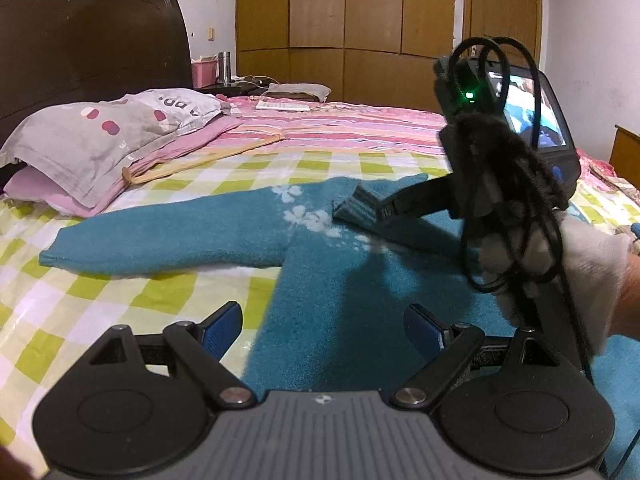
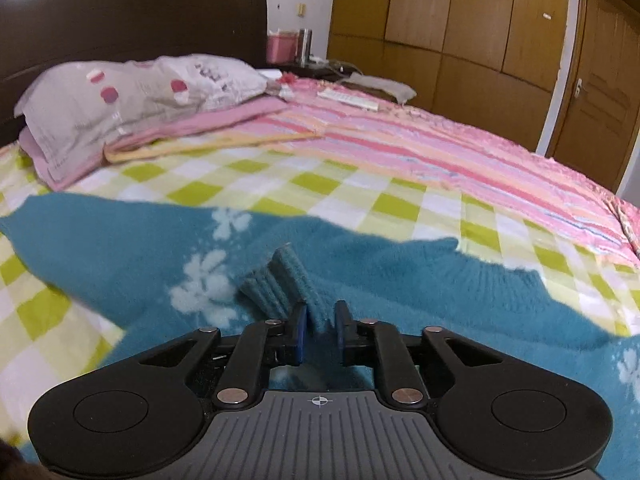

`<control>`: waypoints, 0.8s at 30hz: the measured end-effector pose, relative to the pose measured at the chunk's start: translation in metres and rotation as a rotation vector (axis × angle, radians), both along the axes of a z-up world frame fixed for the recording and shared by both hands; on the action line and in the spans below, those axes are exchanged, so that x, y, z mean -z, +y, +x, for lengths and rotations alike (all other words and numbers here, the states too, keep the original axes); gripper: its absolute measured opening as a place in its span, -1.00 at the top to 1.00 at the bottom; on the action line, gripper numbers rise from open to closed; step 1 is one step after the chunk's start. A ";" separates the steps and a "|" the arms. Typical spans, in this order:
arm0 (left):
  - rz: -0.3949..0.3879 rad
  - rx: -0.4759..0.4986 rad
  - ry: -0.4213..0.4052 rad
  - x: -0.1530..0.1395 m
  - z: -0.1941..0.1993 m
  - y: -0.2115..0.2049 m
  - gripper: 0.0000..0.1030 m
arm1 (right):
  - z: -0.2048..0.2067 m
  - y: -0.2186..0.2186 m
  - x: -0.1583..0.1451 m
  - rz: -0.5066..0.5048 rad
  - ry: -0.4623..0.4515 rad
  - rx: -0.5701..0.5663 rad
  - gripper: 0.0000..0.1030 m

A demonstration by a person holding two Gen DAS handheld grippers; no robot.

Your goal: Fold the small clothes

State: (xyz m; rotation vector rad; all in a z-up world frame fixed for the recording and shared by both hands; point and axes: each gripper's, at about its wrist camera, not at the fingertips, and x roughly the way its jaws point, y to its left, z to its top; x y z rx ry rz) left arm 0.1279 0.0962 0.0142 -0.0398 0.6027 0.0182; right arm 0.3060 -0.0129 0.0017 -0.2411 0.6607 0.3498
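A small teal sweater point(image 1: 224, 236) with white flower marks lies on the checked bedsheet, one sleeve stretched out to the left. My left gripper point(image 1: 320, 326) is open and empty, just above the sweater's body edge. My right gripper point(image 2: 320, 320) is shut on the sweater's ribbed cuff point(image 2: 280, 284), holding that sleeve over the body. In the left wrist view the right gripper point(image 1: 380, 208) reaches in from the right, its fingers pinching the ribbed cuff point(image 1: 356, 206). The sweater point(image 2: 120, 240) fills the lower part of the right wrist view.
The green-and-white checked sheet point(image 1: 100, 300) covers the bed. A grey pillow point(image 1: 100, 136) on pink bedding lies at the left by the dark headboard point(image 1: 92, 40). A pink striped quilt point(image 2: 440, 152) lies behind. Wooden wardrobes point(image 1: 344, 20) stand beyond.
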 end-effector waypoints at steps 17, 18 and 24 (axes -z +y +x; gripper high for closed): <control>-0.017 0.079 -0.090 -0.009 0.057 -0.039 -0.80 | -0.003 -0.232 -0.004 0.131 -0.023 0.471 0.17; -0.026 0.083 -0.081 -0.007 0.068 -0.042 -0.79 | 0.000 -0.238 -0.001 0.117 -0.015 0.478 0.22; -0.003 0.068 0.039 0.022 0.133 -0.055 -0.11 | 0.007 -0.273 0.016 0.126 0.025 0.543 0.20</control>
